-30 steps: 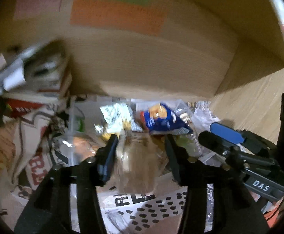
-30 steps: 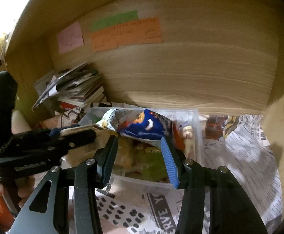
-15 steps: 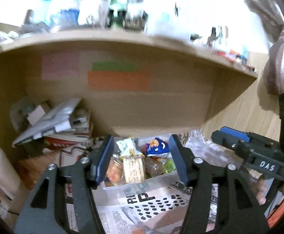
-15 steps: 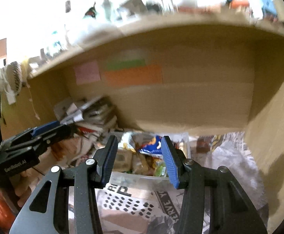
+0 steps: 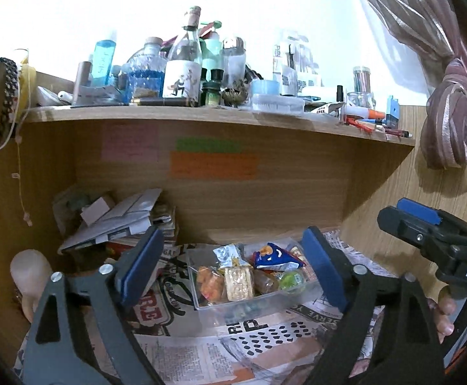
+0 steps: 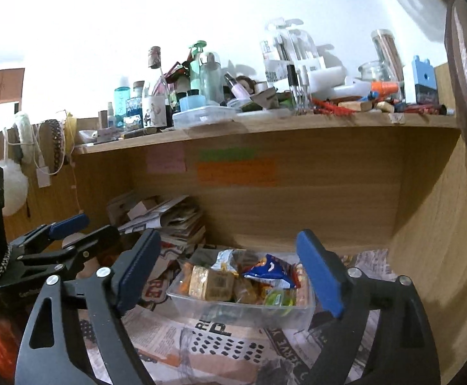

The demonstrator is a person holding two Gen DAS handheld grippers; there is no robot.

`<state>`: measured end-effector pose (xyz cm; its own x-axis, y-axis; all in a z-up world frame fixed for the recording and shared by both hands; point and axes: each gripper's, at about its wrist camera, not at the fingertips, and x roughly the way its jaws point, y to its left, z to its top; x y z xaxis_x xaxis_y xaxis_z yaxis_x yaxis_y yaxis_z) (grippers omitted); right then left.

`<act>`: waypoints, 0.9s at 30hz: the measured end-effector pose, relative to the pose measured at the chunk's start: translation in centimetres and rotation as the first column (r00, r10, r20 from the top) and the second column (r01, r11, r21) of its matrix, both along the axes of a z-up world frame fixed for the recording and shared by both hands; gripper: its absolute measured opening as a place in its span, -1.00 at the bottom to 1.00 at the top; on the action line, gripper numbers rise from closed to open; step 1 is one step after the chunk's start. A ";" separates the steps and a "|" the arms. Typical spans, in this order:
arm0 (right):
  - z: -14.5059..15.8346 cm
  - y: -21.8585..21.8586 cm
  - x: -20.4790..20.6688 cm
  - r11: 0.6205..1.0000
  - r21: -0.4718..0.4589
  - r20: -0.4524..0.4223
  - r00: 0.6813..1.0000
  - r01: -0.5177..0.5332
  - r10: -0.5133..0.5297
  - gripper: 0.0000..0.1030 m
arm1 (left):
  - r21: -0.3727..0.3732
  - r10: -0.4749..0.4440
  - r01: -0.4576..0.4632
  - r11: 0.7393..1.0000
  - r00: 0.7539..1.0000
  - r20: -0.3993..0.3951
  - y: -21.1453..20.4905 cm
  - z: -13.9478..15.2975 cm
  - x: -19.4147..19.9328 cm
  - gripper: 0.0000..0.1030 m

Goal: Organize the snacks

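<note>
Backing off from the shelf, both my grippers have come up and away vs. a sec ago, when each was down close over the bin; that reads as the snacks being deposited and the task near done, or me resetting for another item.

L wrist view: my left gripper (image 5: 230, 266), black frame w/ blue rubber pads, has jaws opening wide, nothing between them; earlier they were far narrower, w/ a crinkly pack in the gap. The clear rectangular plastic bin (image 5: 233, 308) sits on the printed newspaper lining (image 5: 182, 356) of the lower wooden shelf, well apart from my pads. Inside it: a blue glossy foil chip bag (image 5: 275, 255), a square tan cracker pack (image 5: 239, 282), a silver crinkled wrapper (image 5: 228, 253), a green round jelly cup (image 5: 292, 280). My right gripper (image 5: 406, 218) shows at the frame's right edge.

R wrist view: right gripper (image 6: 230, 271), same build, jaws also opening, empty; they were nearly pressed together before. Bin (image 6: 243, 314) is below and ahead, thin translucent walls, snacks heaped above the rim, blue bag (image 6: 270, 271) on top. Left gripper (image 6: 70, 224) is off to the left. A slumped stack of papers and booklets (image 6: 169, 215) lies beside the bin, to its left. Orange, green, pink sticky notes (image 6: 236, 171) are flat on the wood-grain back panel. Glass and plastic bottles (image 6: 156, 96) crowd the upper shelf.
</note>
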<state>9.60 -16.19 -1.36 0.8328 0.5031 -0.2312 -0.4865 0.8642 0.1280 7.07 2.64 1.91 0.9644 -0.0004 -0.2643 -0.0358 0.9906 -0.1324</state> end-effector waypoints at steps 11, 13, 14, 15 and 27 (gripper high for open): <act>-0.1 0.3 -0.7 0.999 -0.013 0.022 0.999 0.039 -0.039 1.00 | 0.015 0.019 -0.019 1.000 0.999 0.027 0.4 0.4 -1.5 1.00; -0.1 0.4 -0.8 0.999 -0.016 0.024 0.999 0.040 -0.039 1.00 | 0.016 0.017 -0.018 1.000 0.999 0.028 0.4 0.5 -1.6 1.00; -0.1 0.5 -0.9 0.999 -0.017 0.026 0.999 0.039 -0.038 1.00 | 0.017 0.017 -0.017 1.000 0.999 0.030 0.4 0.5 -1.6 1.00; -0.1 0.5 -0.9 0.999 -0.018 0.027 0.999 0.037 -0.036 1.00 | 0.018 0.017 -0.017 1.000 0.999 0.031 0.4 0.5 -1.6 1.00; -0.1 0.3 -0.9 0.999 -0.020 0.029 0.999 0.041 -0.041 1.00 | 0.022 0.023 -0.024 0.999 0.999 0.033 -0.1 0.4 -1.6 1.00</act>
<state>8.71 -15.89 -1.49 0.8590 0.4639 -0.2164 -0.4540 0.8857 0.0965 5.43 2.53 2.35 0.9723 0.0277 -0.2322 -0.0550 0.9922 -0.1117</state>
